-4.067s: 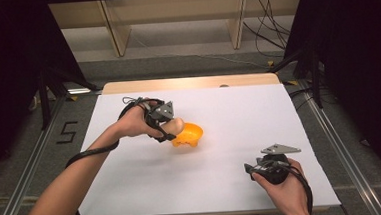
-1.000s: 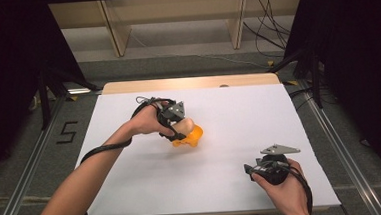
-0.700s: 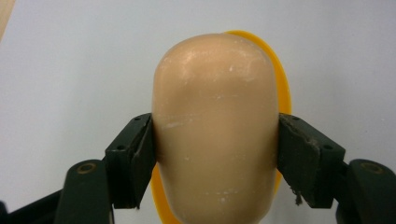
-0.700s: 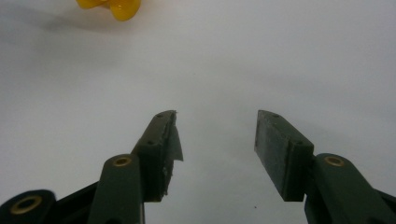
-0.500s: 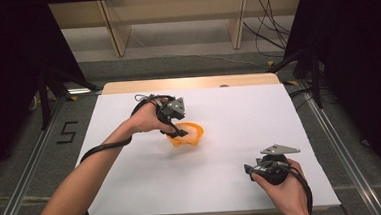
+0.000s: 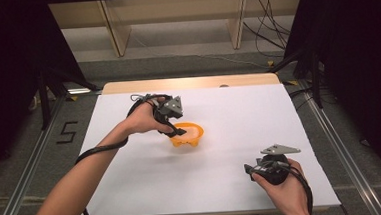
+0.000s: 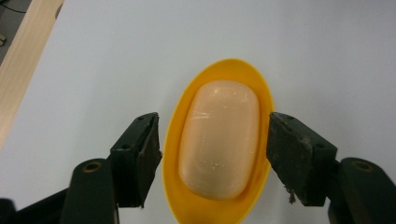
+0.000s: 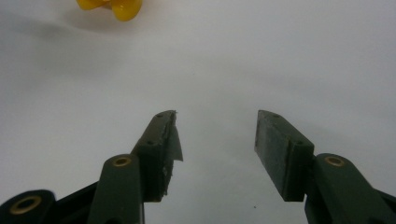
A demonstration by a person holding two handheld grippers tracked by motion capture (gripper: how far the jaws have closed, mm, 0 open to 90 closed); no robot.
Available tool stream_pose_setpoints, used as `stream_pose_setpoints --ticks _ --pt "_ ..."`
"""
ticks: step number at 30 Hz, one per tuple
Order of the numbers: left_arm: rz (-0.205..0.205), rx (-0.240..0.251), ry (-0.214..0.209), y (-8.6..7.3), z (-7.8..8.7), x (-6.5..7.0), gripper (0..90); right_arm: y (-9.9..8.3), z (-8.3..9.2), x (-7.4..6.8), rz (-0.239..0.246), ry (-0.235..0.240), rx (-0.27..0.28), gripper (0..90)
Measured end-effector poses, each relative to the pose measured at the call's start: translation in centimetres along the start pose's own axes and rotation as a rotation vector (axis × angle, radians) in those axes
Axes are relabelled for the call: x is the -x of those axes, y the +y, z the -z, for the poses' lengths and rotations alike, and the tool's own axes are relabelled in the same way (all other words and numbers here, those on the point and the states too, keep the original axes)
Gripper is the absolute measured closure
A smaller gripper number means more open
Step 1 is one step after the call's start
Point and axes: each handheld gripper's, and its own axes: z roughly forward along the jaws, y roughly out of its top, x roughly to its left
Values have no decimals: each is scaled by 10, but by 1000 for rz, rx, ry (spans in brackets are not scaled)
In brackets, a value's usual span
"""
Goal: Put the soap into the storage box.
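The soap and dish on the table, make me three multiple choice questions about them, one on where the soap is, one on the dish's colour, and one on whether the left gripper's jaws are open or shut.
1. Where does the soap bar lie?
A. On the bare table
B. Inside the dish
C. Between the right gripper's jaws

2. What colour is the dish?
A. Blue
B. Green
C. Orange-yellow

3. How does the left gripper stand?
A. Open, its jaws on either side of the dish
B. Shut on the soap
C. Shut on the dish rim

Answers: 1 B, the left gripper view shows the bar sitting within the dish's rim. 2 C, the dish reads orange-yellow in the high view too. 3 A, gaps show between both jaws and the dish, while the right gripper sits apart over bare table.
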Motion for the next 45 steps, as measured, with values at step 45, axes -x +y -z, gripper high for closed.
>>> stream_pose_setpoints --ticks 45 --pt "460 64 265 -145 86 94 352 0 0 -4 -5 11 -21 488"
